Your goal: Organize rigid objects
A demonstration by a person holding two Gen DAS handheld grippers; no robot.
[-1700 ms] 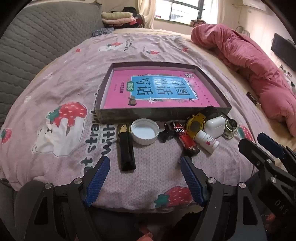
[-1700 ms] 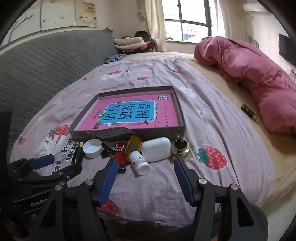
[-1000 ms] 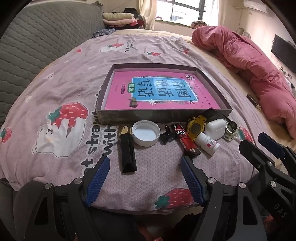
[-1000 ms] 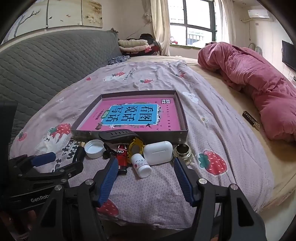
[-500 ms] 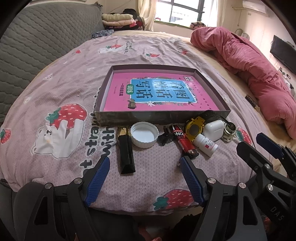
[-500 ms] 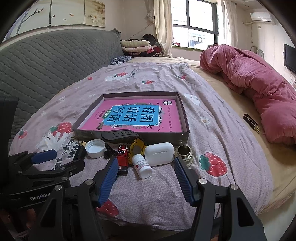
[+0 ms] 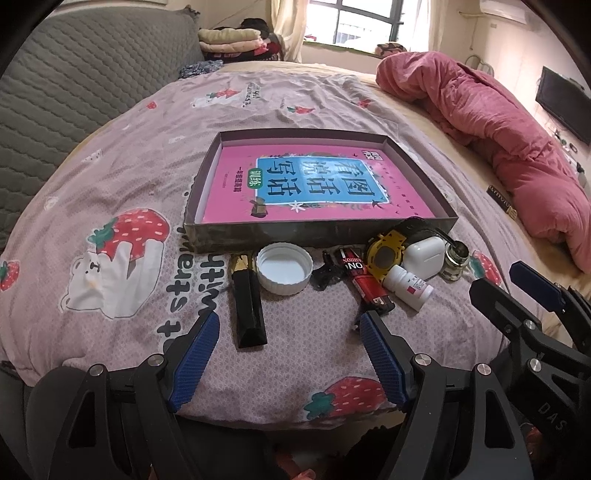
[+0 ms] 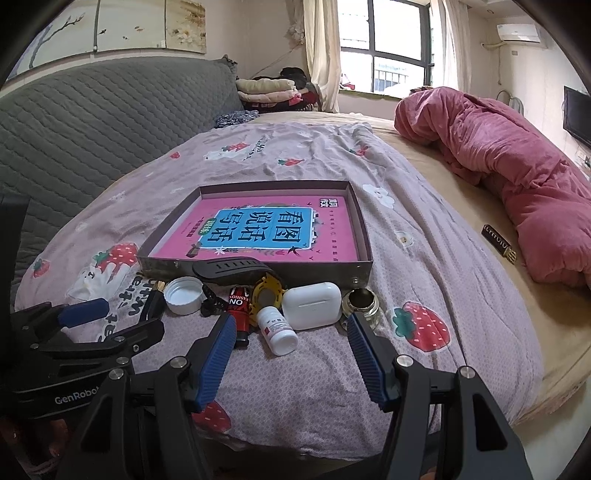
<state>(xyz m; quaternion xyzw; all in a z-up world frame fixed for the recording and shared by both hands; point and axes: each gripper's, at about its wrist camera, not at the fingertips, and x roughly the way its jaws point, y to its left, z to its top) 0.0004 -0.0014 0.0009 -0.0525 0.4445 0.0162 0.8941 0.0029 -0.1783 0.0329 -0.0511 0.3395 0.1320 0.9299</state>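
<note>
left wrist view: left gripper (image 7: pixel 286 332) and right gripper (image 8: pixel 291 336) both spread wide, empty, before the shallow box (image 7: pixel 317 230).

The left wrist view looks from low at the bed's near edge, forward and slightly down across the strawberry-print sheet (image 7: pixel 122 192) toward the window (image 7: pixel 369 22). The right wrist view sits just to its right, tilted a little higher, taking in more wall. Both are near the row of small things and share the shallow box (image 7: pixel 321 230) (image 8: pixel 255 271) and the pink quilt (image 7: pixel 498 125) (image 8: pixel 509 155).
</note>
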